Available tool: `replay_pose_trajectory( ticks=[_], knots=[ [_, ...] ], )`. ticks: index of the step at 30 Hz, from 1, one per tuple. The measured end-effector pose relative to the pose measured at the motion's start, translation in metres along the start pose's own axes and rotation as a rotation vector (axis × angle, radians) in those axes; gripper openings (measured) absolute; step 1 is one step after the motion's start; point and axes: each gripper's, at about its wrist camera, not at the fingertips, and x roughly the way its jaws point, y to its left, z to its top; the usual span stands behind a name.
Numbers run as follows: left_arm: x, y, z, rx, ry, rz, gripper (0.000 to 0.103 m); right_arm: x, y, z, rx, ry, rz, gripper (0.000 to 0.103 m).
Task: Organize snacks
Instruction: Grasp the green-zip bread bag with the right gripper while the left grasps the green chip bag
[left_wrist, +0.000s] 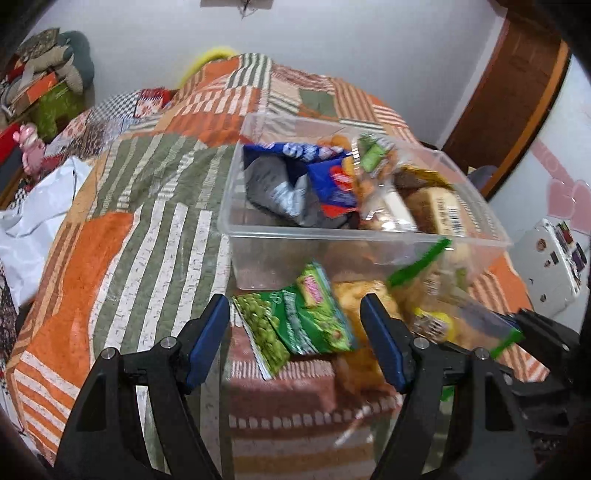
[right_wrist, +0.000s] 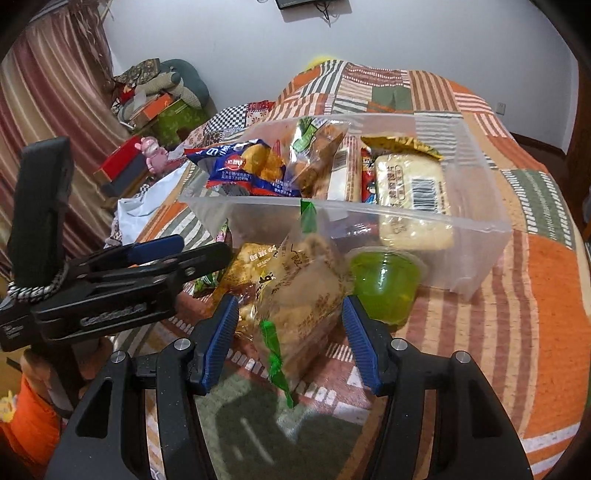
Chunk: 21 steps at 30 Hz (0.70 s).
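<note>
i work over a bed (left_wrist: 122, 206) under an orange, green and white patchwork quilt; at the upper left of both frames clutter sits against a pale wall. my left hand-held gripper (left_wrist: 295, 332) tilts down, jaws wide and gripping nothing, a green pea packet (left_wrist: 295, 325) lying flat between them near the lower middle, its long side slanting up to the right. the clear bin (left_wrist: 236, 206) of snacks stands just beyond. my right hand-held gripper (right_wrist: 288, 332) also tilts down, jaws partly apart around a clear bread bag (right_wrist: 299, 295) standing on end; whether the pads press it i cannot tell. a green jelly cup (right_wrist: 384, 284) sits right of it.
</note>
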Motion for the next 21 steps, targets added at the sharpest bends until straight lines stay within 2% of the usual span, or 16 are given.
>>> replay_pose_trajectory(
  ticks=[5, 7, 11, 21],
  knots=[
    [0.004, 0.017, -0.007, -0.030, 0.018, 0.006, 0.073, 0.000, -0.006, -0.001, 0.027, -0.005, 0.014, 0.055],
    [0.003, 0.024, -0.013, -0.029, 0.024, 0.010, 0.073, 0.001, -0.009, 0.000, 0.042, -0.004, 0.026, 0.049],
    [0.000, 0.036, -0.024, -0.043, 0.049, 0.022, 0.073, -0.001, -0.009, -0.002, 0.039, -0.013, 0.018, 0.047],
    [0.011, 0.024, -0.013, -0.015, 0.055, 0.006, 0.073, 0.004, -0.007, 0.002, 0.023, 0.002, 0.016, 0.048]
  ],
)
